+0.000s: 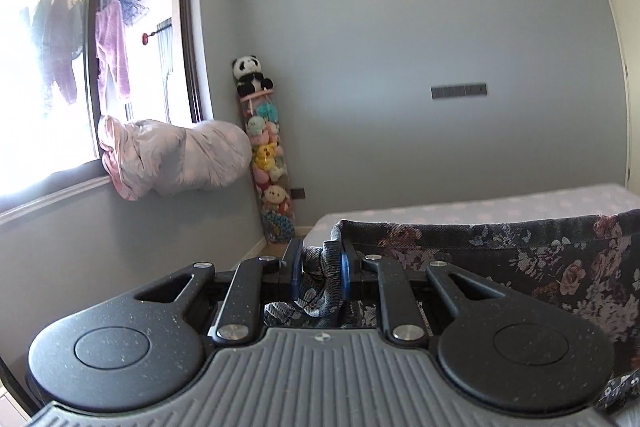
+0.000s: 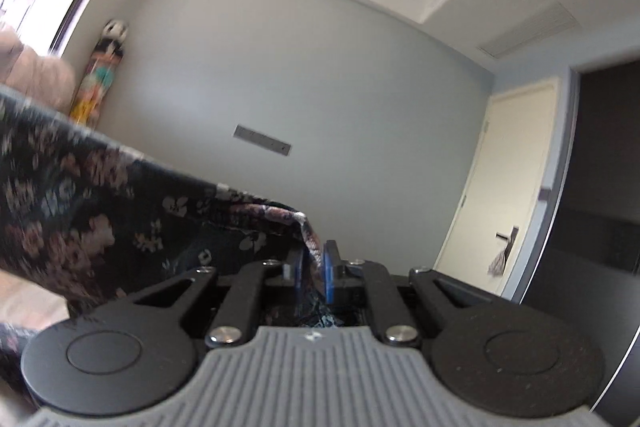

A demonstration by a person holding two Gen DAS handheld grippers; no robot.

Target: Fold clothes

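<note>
A dark floral garment (image 1: pixel 500 251) hangs stretched in the air between my two grippers. My left gripper (image 1: pixel 320 267) is shut on one bunched corner of it, and the cloth runs off to the right above the bed (image 1: pixel 480 205). My right gripper (image 2: pixel 314 267) is shut on the other corner, and the garment (image 2: pixel 80 195) spreads to the left in the right wrist view, blurred. Both grippers are held high, pointing at the far wall.
A window (image 1: pixel 48 67) with a pink bundled quilt (image 1: pixel 176 159) on its sill is at the left. A tall column of plush toys (image 1: pixel 268 155) stands in the corner. A cream door (image 2: pixel 504 187) and a dark doorway (image 2: pixel 600 207) are at the right.
</note>
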